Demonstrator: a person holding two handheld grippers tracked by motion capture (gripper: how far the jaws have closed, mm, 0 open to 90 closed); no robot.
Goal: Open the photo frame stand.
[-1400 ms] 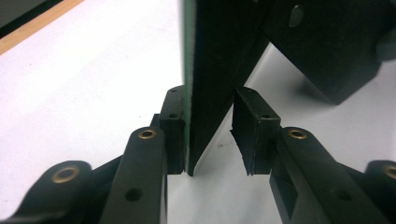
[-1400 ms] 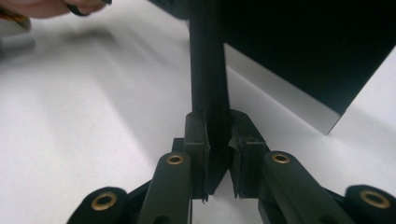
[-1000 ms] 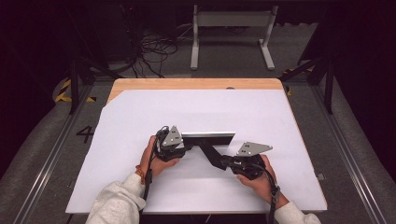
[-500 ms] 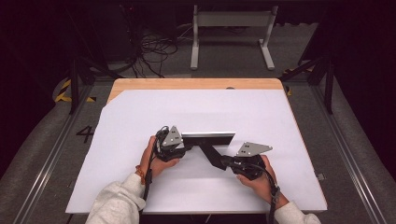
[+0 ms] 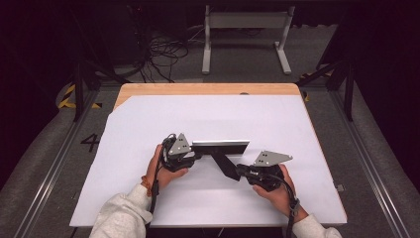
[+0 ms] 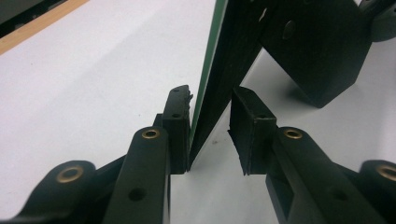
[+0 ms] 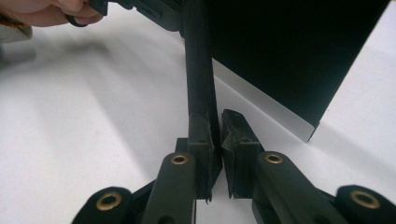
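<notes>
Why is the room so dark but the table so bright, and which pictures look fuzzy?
High view: a light falls on the white table, the floor behind stays dim. Left gripper view: the black panel is soft up close, and its stand casts a shadow. Right gripper view: the person's hand is blurred, with grey shadows below.

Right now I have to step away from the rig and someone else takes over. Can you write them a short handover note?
Left gripper: open around the end of the upright black panel. One pad touches it, the other stands off.
Right gripper: shut on the near end of the black plate.
Things: both are on the white table cover. The plate runs at a slant to the panel's near face.
Done: the two parts are brought together.
Left: probably joining them. Whether they are fastened cannot be seen.
</notes>
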